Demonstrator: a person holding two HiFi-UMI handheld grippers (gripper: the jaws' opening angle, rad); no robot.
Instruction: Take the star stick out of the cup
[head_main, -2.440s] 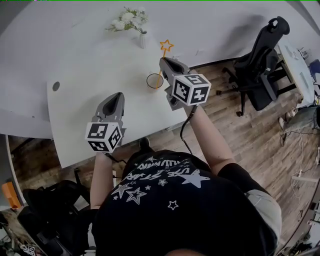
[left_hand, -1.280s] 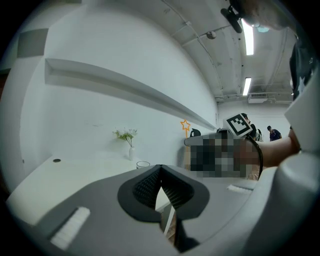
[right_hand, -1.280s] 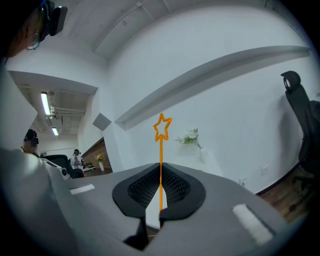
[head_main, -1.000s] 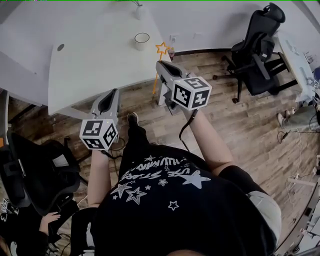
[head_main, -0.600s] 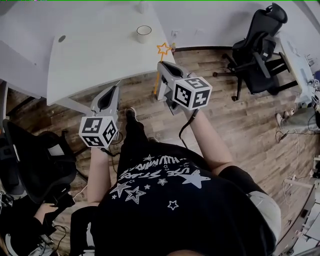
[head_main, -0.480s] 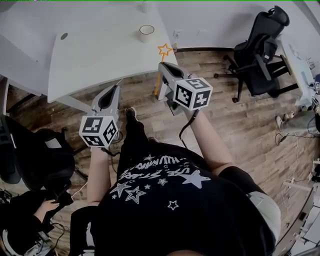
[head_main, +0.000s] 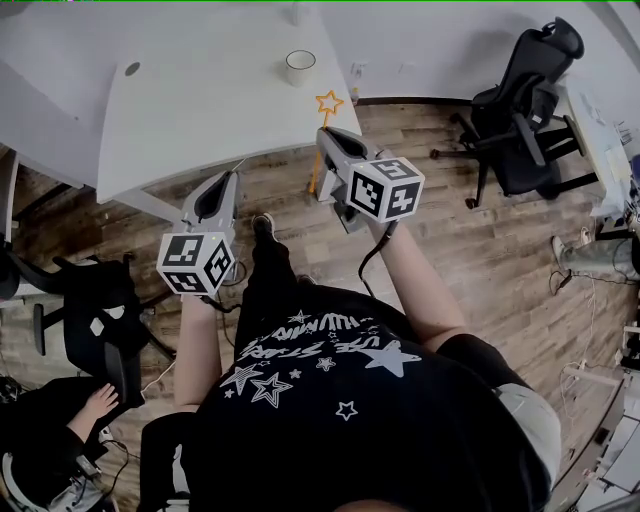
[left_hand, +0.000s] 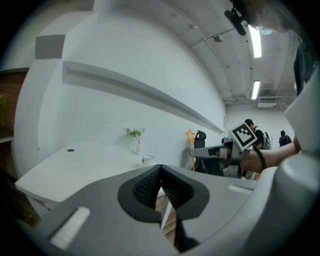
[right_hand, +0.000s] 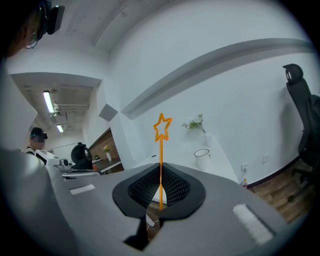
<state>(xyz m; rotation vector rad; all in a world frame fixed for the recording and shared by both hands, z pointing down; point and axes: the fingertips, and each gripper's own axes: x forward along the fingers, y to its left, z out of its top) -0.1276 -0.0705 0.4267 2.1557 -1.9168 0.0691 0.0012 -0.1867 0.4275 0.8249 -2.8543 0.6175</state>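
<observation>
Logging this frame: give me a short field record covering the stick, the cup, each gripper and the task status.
star stick: out of the cup, upright, clamped on its lower shaft by the right gripper, over the wood floor beside the table
cup: upright on the white table, no stick in it
right gripper: shut on the star stick
left gripper: shut, nothing between its jaws
task status: removal looks done; stick not set down
</observation>
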